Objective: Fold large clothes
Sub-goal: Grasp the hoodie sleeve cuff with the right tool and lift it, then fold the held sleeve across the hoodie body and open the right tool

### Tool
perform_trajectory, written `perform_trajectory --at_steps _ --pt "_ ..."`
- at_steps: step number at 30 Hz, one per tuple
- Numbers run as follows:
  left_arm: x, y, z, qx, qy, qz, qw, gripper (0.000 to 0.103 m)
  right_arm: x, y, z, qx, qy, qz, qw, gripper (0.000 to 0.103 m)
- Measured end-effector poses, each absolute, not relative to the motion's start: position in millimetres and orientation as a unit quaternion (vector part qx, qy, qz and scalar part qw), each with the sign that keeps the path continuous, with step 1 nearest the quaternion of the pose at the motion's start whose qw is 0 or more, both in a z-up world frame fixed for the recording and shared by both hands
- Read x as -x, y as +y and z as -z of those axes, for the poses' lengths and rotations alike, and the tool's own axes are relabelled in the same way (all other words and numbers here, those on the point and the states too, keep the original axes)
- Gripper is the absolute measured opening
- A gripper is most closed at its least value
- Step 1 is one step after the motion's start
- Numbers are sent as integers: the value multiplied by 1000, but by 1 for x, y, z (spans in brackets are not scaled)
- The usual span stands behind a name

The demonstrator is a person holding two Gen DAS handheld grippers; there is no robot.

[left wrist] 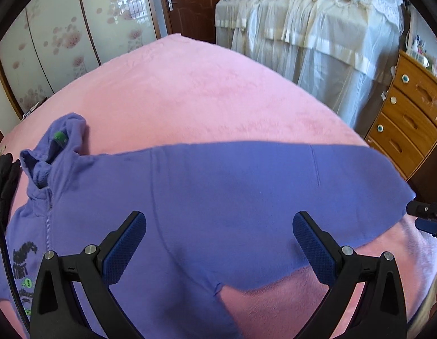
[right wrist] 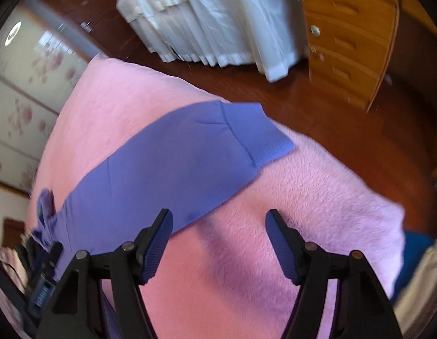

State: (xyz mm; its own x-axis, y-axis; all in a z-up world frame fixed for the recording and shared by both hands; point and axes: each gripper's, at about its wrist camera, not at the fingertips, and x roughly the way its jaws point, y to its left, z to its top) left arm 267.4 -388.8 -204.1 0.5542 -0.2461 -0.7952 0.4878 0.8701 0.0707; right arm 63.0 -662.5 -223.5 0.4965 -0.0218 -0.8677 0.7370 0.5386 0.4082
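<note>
Up close from the left wrist, a purple sweatshirt [left wrist: 218, 186] of smooth, soft knit lies spread flat on a pink blanket [left wrist: 190, 90] with a short fuzzy pile. Its ribbed collar [left wrist: 46, 155] stands bunched near the blanket's left edge, a green tag showing inside it, and a short zip runs down from the collar. One sleeve stretches toward the blanket's right edge. Dark printed lettering sits on the chest at the lower left; a word that looks like "START" can be made out, the rest is too distorted to read. The left gripper [left wrist: 218, 248] hangs over the sweatshirt's body near the armpit, its black fingers with blue dimpled pads [left wrist: 125, 248] standing wide apart with nothing between them. Behind the blanket stand a bed draped in cream frilled cloth [left wrist: 303, 28], a wooden chest of drawers [left wrist: 410, 118] with small bottles on top, a brown door [left wrist: 190, 2], and frosted wardrobe panels [left wrist: 63, 42] with a pink flower pattern.

From the right wrist, blurred, the sleeve [right wrist: 184, 161] lies slantwise across the blanket [right wrist: 317, 197], ending in a ribbed cuff [right wrist: 270, 144] near the far edge. The right gripper [right wrist: 218, 243] is over bare pink pile just beside the sleeve's lower edge, its fingers apart and empty. Dark wooden floor [right wrist: 317, 107] lies beyond the blanket.
</note>
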Motion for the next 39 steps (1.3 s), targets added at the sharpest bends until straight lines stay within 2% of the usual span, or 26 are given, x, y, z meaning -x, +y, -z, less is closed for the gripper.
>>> perform_trajectory --at_steps 4,8,9,11,19,25,29,34,39 --pt "-268 -394 215 -133 438 216 862 103 -65 -670 232 -425 408 253 767 57" --pt "-264 -393 213 -121 442 227 860 103 -77 -674 239 -425 396 255 773 23" --pt "-263 -391 212 -119 442 229 859 103 -78 -674 237 -421 389 255 778 17" --pt "-262 -385 207 -119 443 229 858 103 -78 -669 226 -411 360 254 798 13" --pt "-252 -324 164 -65 421 221 877 103 -100 -586 125 -287 260 178 905 10" --pt "-256 -232 144 -9 414 175 893 103 -142 -485 78 -191 252 60 947 9" --pt "-266 -173 149 18 423 131 896 103 -175 -420 91 -141 284 0 948 9" --pt "-278 -109 176 68 451 99 885 103 -211 -352 148 -103 355 -44 928 9" --pt "-277 -82 204 115 483 105 862 103 -230 -320 211 -74 438 -30 895 10"
